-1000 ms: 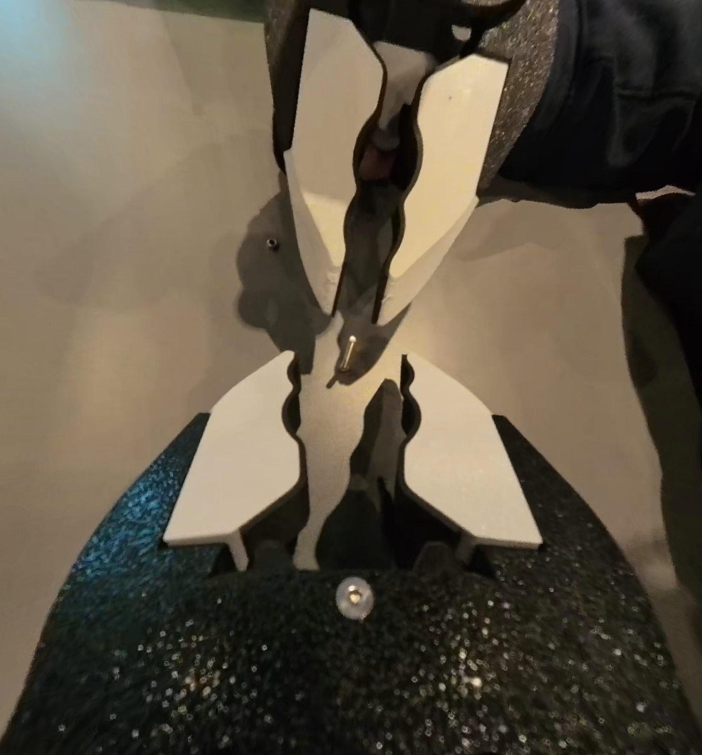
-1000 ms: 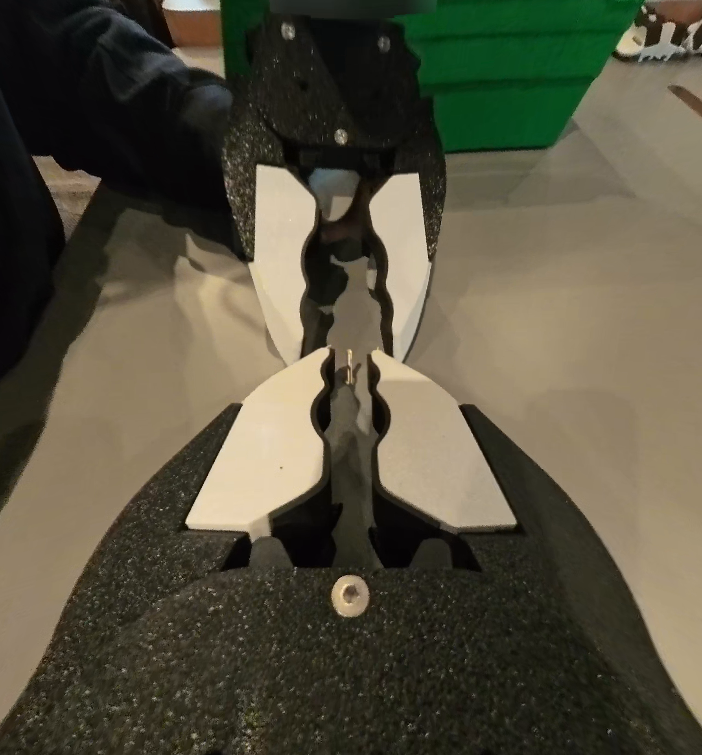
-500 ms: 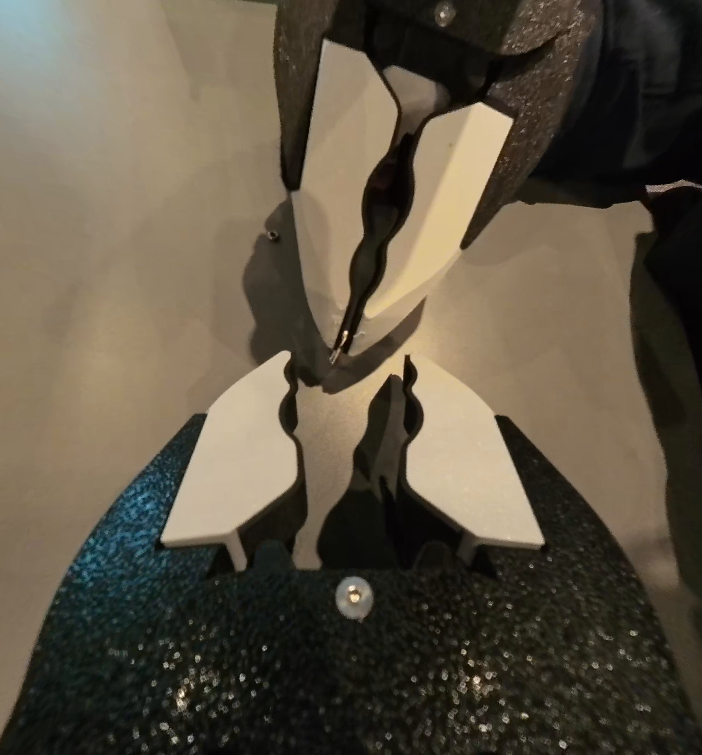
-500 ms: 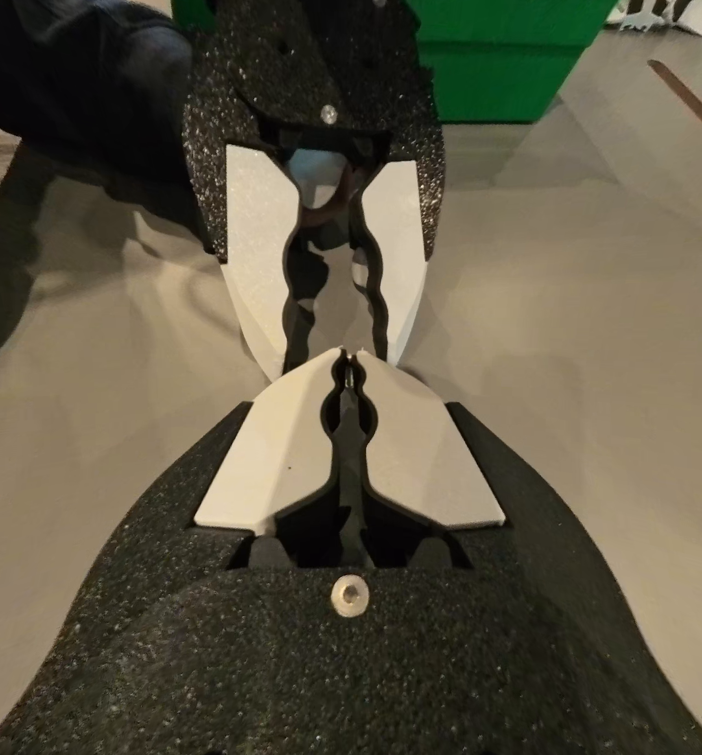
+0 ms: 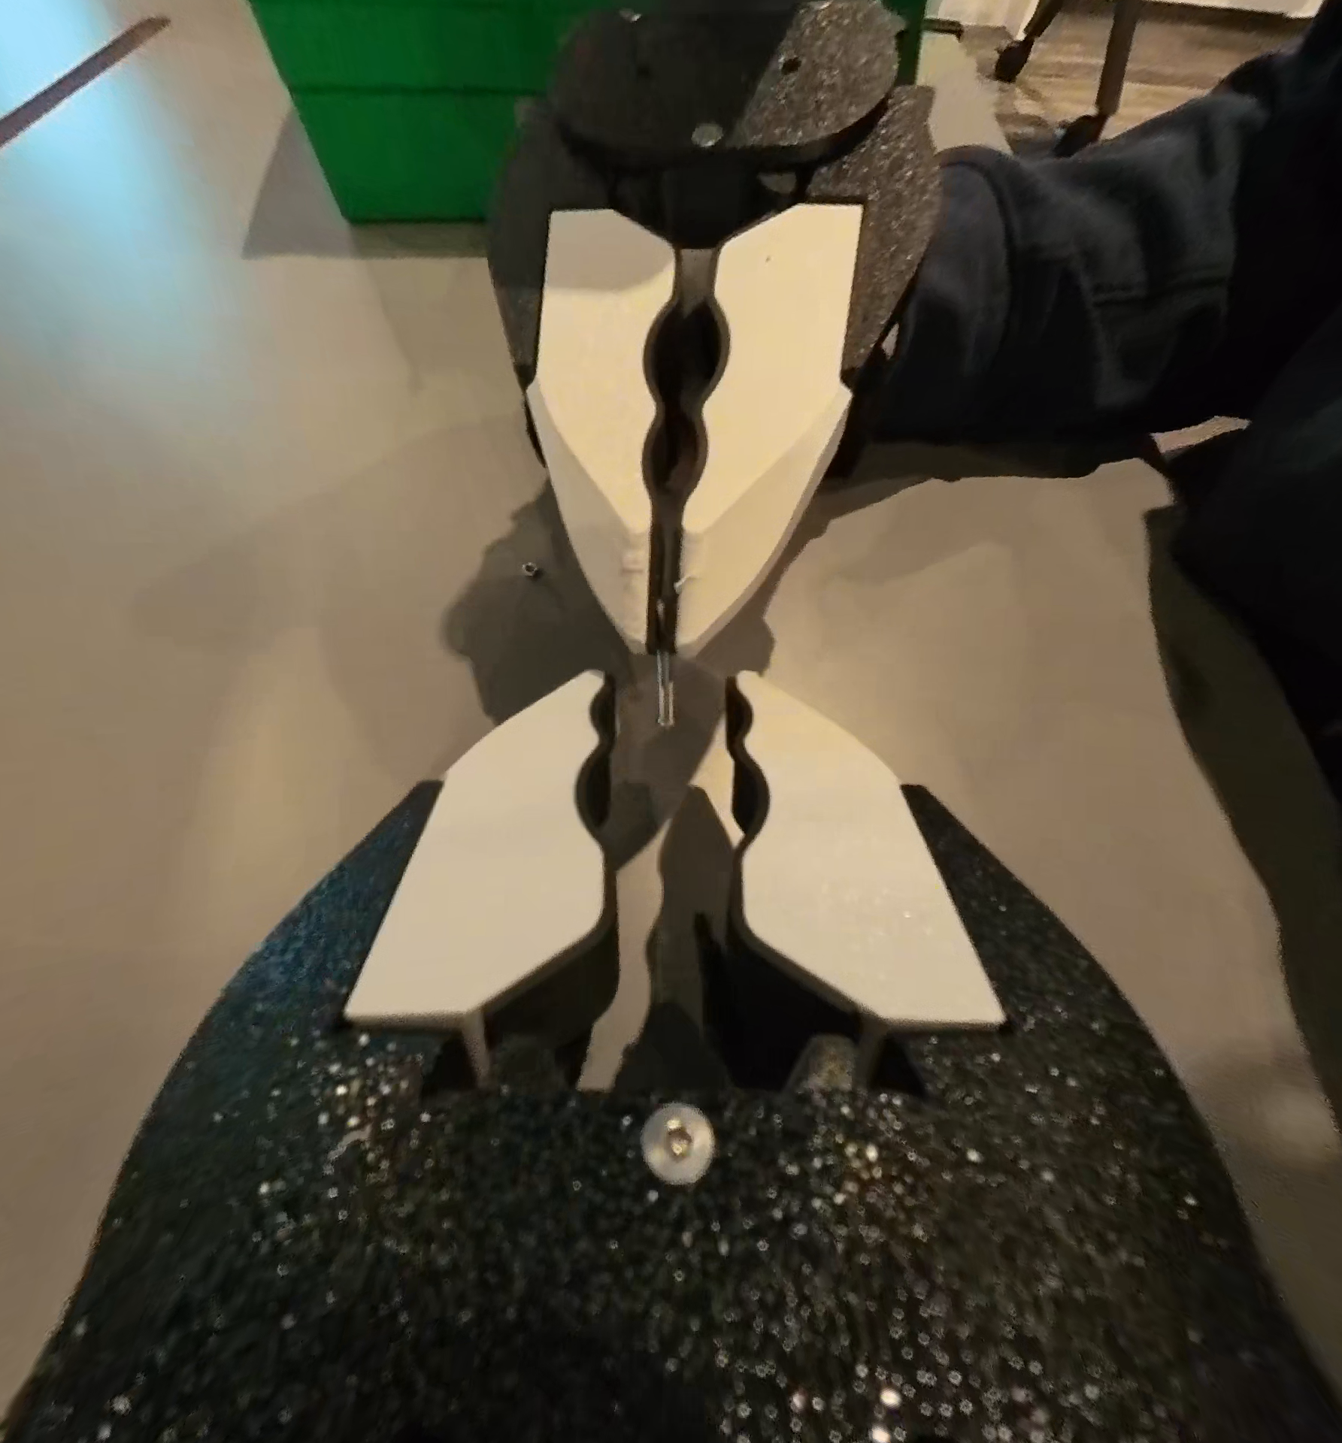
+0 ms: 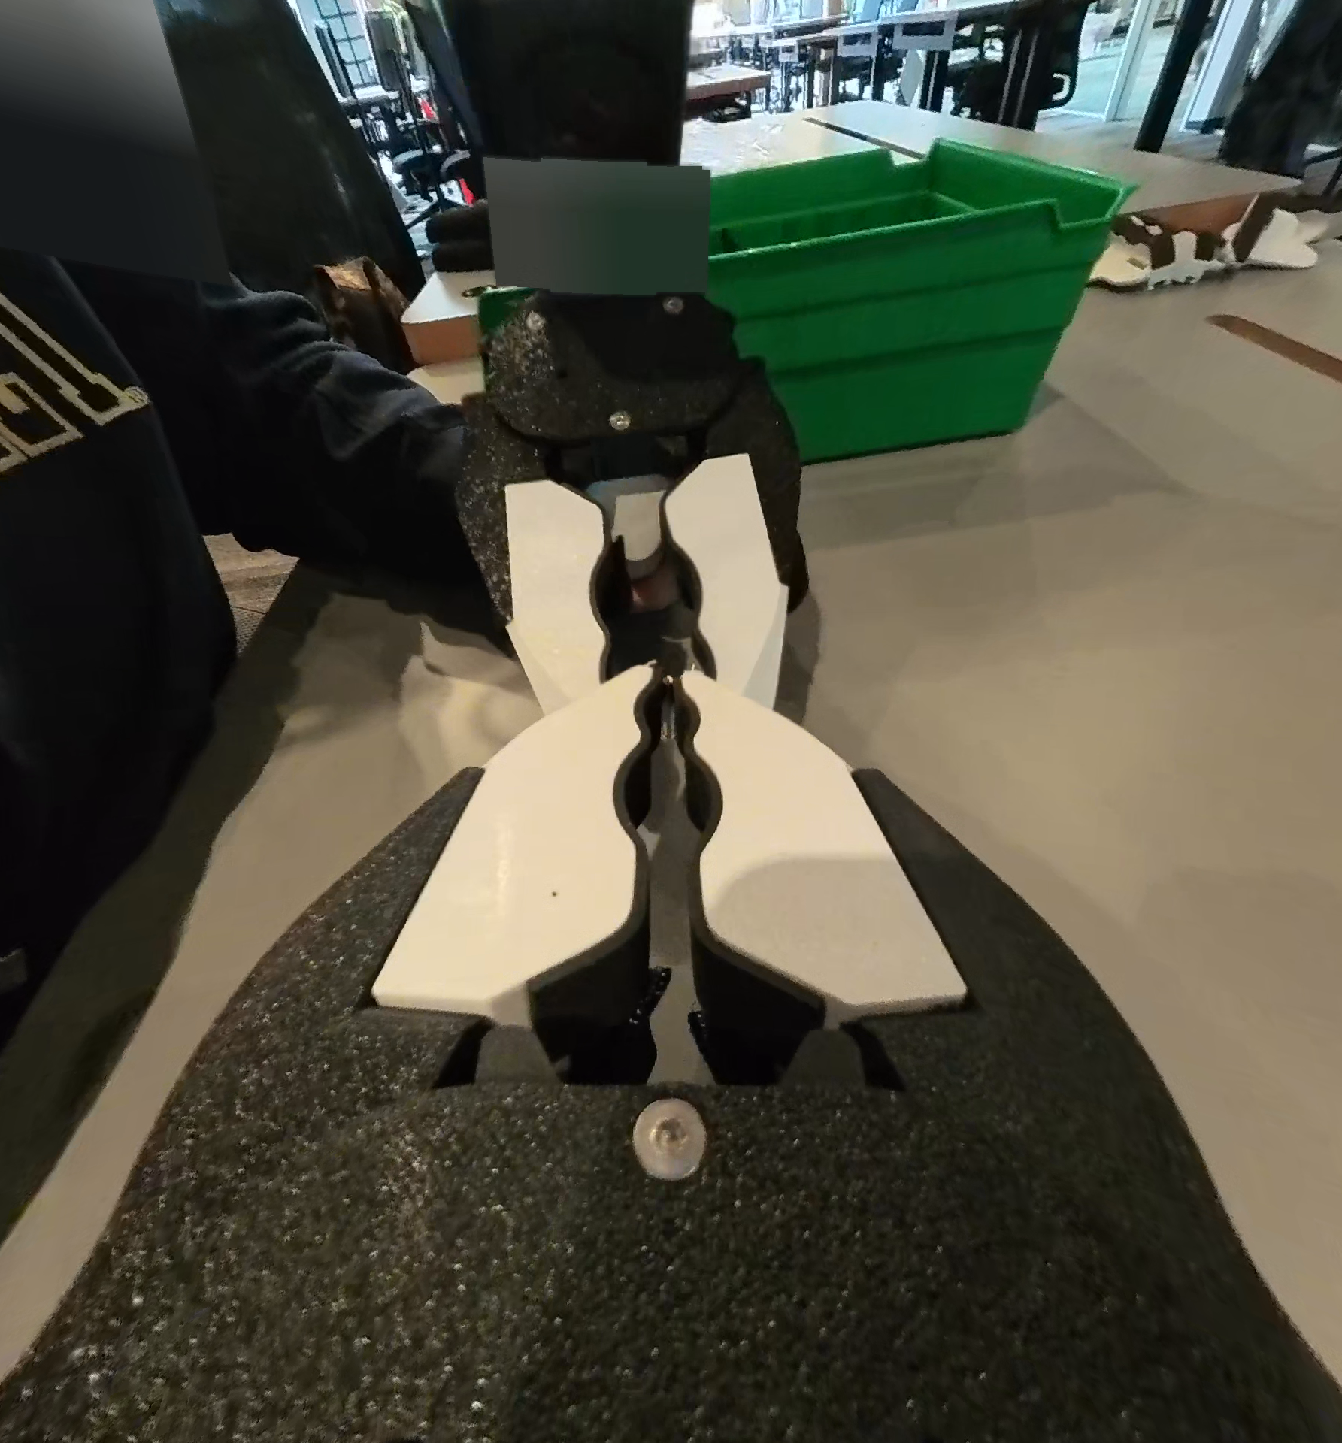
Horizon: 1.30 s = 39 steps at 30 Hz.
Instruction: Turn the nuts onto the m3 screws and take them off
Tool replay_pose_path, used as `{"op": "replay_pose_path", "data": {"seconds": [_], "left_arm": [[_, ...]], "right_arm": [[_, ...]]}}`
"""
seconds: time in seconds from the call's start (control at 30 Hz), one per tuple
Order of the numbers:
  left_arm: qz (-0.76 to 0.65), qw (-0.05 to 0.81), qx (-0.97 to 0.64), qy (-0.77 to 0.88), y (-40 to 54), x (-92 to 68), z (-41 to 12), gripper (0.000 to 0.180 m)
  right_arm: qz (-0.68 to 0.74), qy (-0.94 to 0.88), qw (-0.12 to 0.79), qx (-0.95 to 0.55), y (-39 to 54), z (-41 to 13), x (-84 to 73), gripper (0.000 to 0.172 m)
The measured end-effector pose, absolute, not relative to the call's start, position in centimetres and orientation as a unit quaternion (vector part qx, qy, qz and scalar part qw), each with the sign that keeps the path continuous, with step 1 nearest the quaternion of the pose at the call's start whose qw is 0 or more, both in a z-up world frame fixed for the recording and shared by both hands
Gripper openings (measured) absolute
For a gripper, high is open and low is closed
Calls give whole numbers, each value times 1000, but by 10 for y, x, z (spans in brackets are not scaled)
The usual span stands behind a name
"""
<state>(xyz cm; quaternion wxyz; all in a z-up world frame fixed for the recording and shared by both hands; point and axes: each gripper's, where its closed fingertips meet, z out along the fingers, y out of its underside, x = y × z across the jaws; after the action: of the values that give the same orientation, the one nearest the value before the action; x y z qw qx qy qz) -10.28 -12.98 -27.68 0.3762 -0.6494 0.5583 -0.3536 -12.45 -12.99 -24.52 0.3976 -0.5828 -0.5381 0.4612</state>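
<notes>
right tongs point(image 5: 661, 640) clenching screw point(image 5: 663, 691), presenting shank outward | left tongs point(image 5: 666, 707) released, straddling it untouching | nut point(image 5: 531, 568) lying at 10 o'clock on desk point(image 5: 183, 625), awaiting pickup

Two wrist cameras, each mounted behind its own fingers, looking forward and down along them, close over the grey table point(image 5: 183, 703). Facing one another head-on: left gripper point(image 5: 663, 703) filling one foreground, right gripper point(image 6: 669, 681) the other. Shared between them: both fingertips, the table, the green bin point(image 6: 925, 312).
</notes>
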Motion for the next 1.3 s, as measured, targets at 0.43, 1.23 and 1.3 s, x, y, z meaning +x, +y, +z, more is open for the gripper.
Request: {"op": "replay_pose_path", "data": {"seconds": [0.43, 1.23, 1.3], "left_arm": [[-379, 385, -647, 538, -127, -104, -269, 16], [-381, 377, -645, 546, -130, -102, -271, 4], [-384, 376, -645, 543, -130, -102, -270, 4]], "right_arm": [[478, -533, 396, -574, -132, -242, -124, 2], [488, -526, 391, -576, -129, -240, -118, 2], [486, -528, 395, -574, -130, -240, -117, 2]]}}
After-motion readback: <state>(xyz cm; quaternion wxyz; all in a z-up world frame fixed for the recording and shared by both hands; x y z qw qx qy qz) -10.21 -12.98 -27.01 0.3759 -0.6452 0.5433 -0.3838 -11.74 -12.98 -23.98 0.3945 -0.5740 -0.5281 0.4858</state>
